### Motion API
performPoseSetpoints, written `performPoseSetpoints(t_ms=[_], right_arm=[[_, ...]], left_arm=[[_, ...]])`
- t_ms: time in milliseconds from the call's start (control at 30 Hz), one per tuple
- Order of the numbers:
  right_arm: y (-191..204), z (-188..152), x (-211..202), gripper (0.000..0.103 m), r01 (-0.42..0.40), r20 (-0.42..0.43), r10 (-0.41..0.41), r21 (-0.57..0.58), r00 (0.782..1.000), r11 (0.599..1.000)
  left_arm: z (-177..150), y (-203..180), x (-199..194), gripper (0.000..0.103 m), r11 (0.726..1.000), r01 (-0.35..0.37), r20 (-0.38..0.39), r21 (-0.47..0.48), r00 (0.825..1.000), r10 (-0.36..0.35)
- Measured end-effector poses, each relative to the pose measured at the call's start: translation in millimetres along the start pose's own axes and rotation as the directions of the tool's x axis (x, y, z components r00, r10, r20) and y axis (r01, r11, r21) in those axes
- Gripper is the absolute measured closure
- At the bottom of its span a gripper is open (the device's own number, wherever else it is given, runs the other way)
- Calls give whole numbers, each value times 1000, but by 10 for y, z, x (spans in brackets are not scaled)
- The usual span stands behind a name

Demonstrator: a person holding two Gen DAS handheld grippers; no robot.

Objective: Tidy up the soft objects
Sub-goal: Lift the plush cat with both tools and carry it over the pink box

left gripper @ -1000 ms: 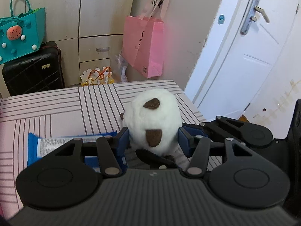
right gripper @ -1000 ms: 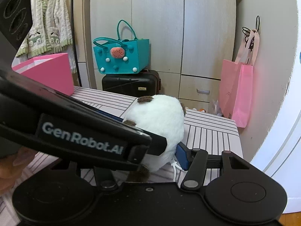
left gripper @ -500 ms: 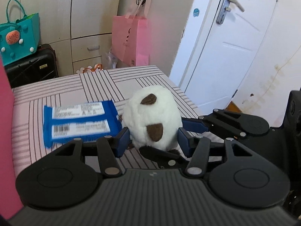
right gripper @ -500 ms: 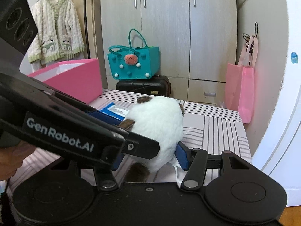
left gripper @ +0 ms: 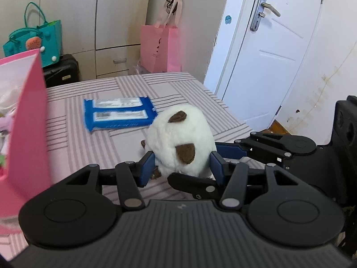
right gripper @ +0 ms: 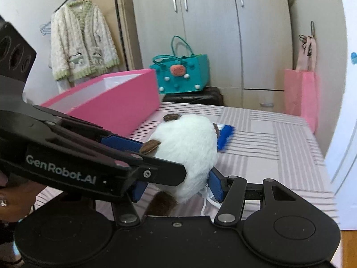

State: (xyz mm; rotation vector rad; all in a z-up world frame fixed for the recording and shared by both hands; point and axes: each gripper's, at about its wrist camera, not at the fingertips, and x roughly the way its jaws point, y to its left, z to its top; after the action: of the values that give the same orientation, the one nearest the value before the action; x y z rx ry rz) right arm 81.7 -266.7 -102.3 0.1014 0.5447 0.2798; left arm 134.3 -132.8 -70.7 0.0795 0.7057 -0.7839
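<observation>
The white plush toy (left gripper: 181, 143) I carry is light and very soft, I judge: its pile gives under any squeeze, so a hold across the round body is better than one on a brown ear or the dangling tag (those would stretch or slip). It sits low in the centre of both frames, above the striped bedcover (left gripper: 107, 143), with the pink box (right gripper: 116, 102) at the left and a blue wipes packet (left gripper: 118, 114) behind it. My left gripper (left gripper: 181, 167) is part-way closed, blue pads pressed into the fur on both flanks. My right gripper (right gripper: 178, 185) clamps the same toy from the other side, equally half-spread.
</observation>
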Motion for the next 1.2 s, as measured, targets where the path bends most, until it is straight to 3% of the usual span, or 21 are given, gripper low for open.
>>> performPoseSetpoints(t_ms=[167,400,567,733,1000,1200], right_arm=[[205,-54,-14,41,-59,-48,61,48,997,997],[533,-104,-8,41,-157,-139,168,89,976,984],[739,-70,2,41,-245,-196,254,68,947,967],[969,19,20,41,-342,-278,333,16,901,939],[1205,317,8,40,-461,-335,441,23,833,887],[1361,554,-7,41,-503,-342,475,8,811,864]], left_arm=[[-127,99,-244,51,1000,-11,-51,-5,999,11],[-261,277,-578,51,1000,-9,-164,-14,986,6],[-376,431,-859,51,996,-19,-213,-93,977,-1],[-459,568,-1130,51,985,-27,-252,-170,968,-17],[-403,622,-1587,51,980,-60,-232,-189,973,15],[-319,696,-1859,51,969,-84,-178,-232,983,42]])
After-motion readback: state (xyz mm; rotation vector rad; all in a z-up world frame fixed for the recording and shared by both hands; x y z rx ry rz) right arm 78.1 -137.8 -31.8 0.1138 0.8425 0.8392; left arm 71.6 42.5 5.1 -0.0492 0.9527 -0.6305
